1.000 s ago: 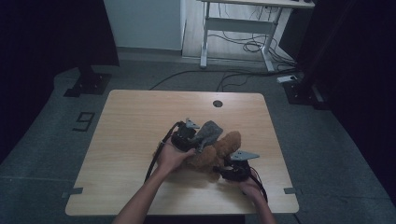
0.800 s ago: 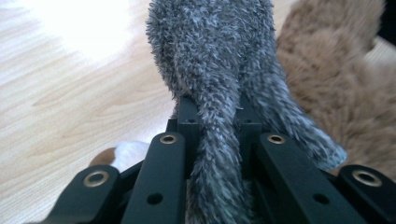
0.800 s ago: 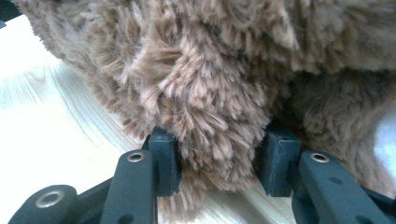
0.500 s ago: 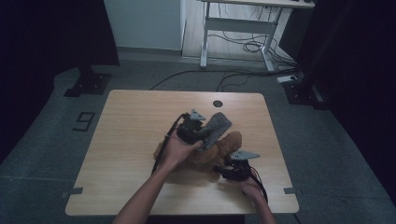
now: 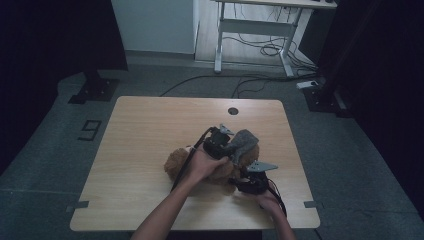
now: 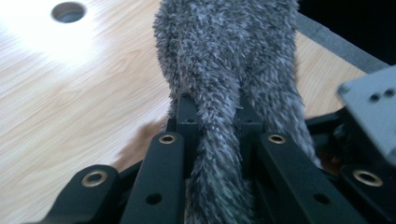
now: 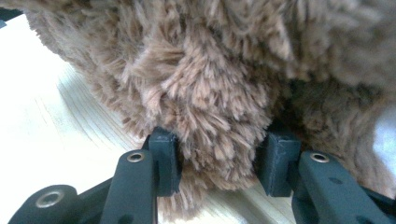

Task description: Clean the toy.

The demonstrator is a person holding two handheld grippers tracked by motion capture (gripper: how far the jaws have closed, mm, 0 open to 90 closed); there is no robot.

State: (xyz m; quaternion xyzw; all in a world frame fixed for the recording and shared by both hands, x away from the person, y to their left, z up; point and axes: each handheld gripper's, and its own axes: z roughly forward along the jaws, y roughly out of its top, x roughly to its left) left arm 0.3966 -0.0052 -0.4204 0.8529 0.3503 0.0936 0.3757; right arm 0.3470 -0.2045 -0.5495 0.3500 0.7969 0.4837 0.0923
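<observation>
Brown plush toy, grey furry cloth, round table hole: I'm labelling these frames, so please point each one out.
Brown plush toy (image 7: 219, 88), right gripper view, on the fur bulge between the two jaws.
Grey furry cloth (image 6: 224, 56), left gripper view, on its wide upper part.
Round table hole (image 5: 233, 111), high view, on its centre.

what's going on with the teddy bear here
A person works on a brown plush bear lying on the wooden table. The left gripper is clamped on a piece of grey furry fabric over the bear, while the right gripper pinches a brown furry limb near the table's front edge.
</observation>
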